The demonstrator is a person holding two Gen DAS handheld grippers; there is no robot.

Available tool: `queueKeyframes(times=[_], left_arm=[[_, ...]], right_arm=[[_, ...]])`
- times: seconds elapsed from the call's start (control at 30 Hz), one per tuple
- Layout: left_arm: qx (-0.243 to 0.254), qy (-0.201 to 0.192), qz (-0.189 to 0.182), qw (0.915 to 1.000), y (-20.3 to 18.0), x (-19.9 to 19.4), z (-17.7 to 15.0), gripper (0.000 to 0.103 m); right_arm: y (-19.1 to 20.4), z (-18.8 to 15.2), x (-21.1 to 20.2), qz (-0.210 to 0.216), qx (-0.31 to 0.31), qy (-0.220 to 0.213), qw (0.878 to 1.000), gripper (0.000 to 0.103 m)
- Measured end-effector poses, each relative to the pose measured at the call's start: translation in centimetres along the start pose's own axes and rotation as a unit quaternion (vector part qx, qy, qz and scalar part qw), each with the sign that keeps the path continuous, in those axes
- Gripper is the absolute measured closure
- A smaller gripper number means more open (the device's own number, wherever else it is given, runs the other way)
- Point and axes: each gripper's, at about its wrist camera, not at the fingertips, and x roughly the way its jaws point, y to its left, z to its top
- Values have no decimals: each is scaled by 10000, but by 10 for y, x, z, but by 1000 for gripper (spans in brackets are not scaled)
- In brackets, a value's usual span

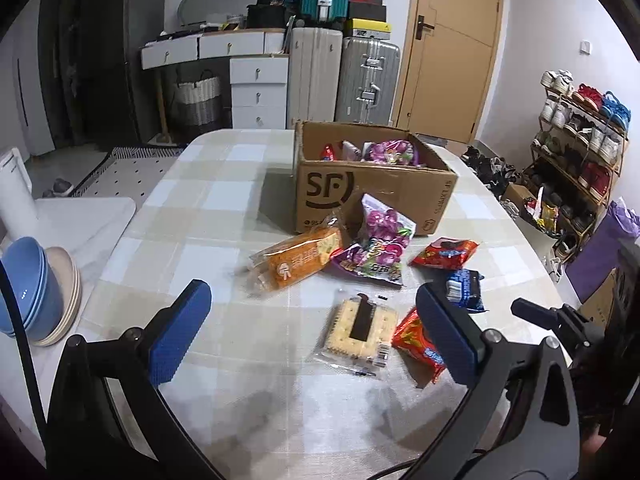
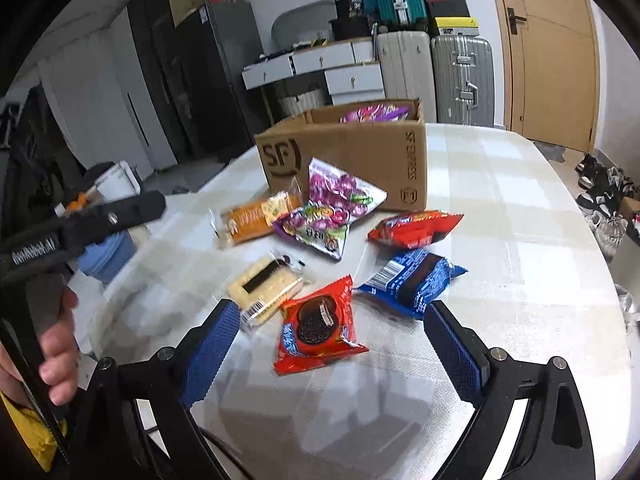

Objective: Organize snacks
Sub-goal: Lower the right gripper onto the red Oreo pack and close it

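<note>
On the checked tablecloth (image 2: 500, 240) in front of the SF cardboard box (image 2: 360, 148), six snack packs lie loose: orange bread pack (image 2: 256, 220), purple candy bags (image 2: 332, 208), cracker sandwich pack (image 2: 264, 284), two red cookie packs (image 2: 320, 328) (image 2: 416, 228), blue cookie pack (image 2: 412, 280). Box already has purple bags inside. Right gripper (image 2: 334, 344) hangs low over the near red pack, jaws wide, nothing held. Left gripper (image 1: 316, 330) sits back above the cracker pack, jaws wide too, empty. Likely next: right closes on the red pack and carries it to the box. Risks: slick puffy foil could squirt out of the pads; the left finger (image 2: 212, 348) sits just beside the cracker pack and may snag or drag it; grabbing a corner only means it swings and drops short of the box; two grippers close together could bump.
</note>
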Motion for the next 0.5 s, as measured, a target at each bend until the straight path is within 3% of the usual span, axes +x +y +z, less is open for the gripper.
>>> queueKeyframes(times=[0.1,0.17,0.2,0.27,0.5], left_arm=[[-405,191,-126,9989,15,7,2,1],[-691,302,-239,9969,26,11,1,1],[-826,376,-275,9955,31,14,1,1],[-1008,471,-309,9933,40,17,0,1],[-1087,554,-323,9920,45,19,-5,1]], right_arm=[[0,-3,16,-45,-45,243,9997,8],[-1,-5,30,-51,-31,464,9989,14],[-1,-5,34,-40,-26,545,9985,22],[1,-6,42,-3,-15,693,9976,24],[12,-4,50,-40,-144,765,9970,24]])
